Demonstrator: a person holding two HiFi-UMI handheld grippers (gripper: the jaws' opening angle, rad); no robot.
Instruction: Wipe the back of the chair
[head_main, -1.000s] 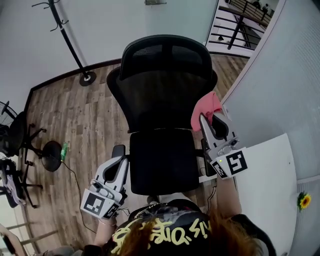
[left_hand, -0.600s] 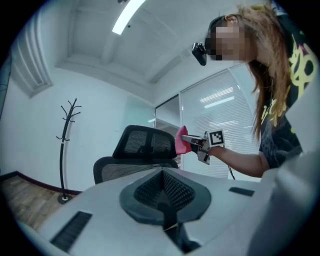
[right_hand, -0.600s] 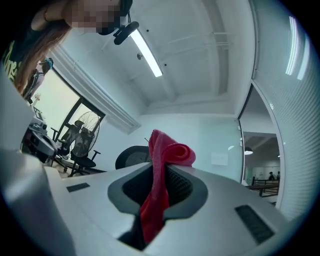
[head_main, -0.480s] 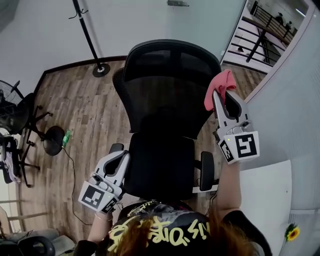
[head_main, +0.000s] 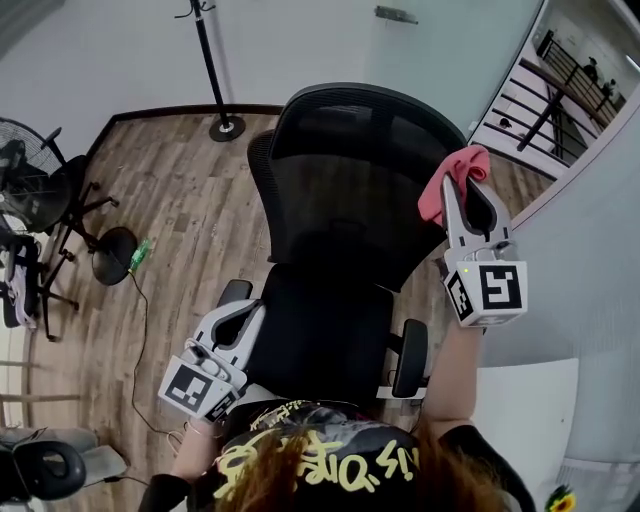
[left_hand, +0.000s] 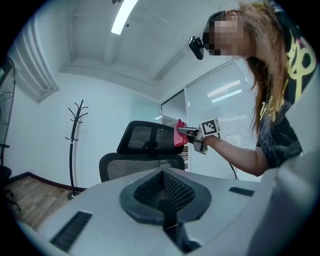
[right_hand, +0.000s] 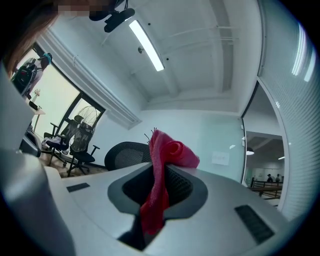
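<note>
Head view, 9 o'clock edge: floor fan (head_main: 22, 165) and a dark round base (head_main: 112, 255) on the wood floor (head_main: 170, 200), green bottle (head_main: 140, 254) just beside that base. At 11 o'clock: coat stand (head_main: 212, 70), upright by the wall. At 7 o'clock: left gripper (head_main: 243, 313), held low at the seat's left edge, near the left armrest (head_main: 235, 292), tips aimed toward 1 o'clock. In its own view the left gripper (left_hand: 165, 202) reads jaws together, nothing between them. Centre: black mesh chair (head_main: 345, 200), headrest (head_main: 372, 115) at 12 o'clock, backrest (head_main: 340, 225) below it, seat (head_main: 325, 330) toward 6 o'clock on the person's side. At 2 o'clock of the backrest: pink-red cloth (head_main: 445, 188), bunched at the upper right edge where headrest and backrest meet. Looks laid against the mesh; actual contact not resolvable. Just behind the cloth: right gripper (head_main: 462, 195), raised high, marker cube toward 5 o'clock, tips toward 11 o'clock. From the left gripper view, same cloth (left_hand: 180, 132) sits at the headrest's right end. In the right gripper view: jaws clamped on the cloth (right_hand: 162, 170), one fold rolled over above the tips, the rest hanging down through the gap. At 4 o'clock: white table (head_main: 520, 400). At 1 o'clock, far right: stair railing (head_main: 575, 85) beyond the glass.
</note>
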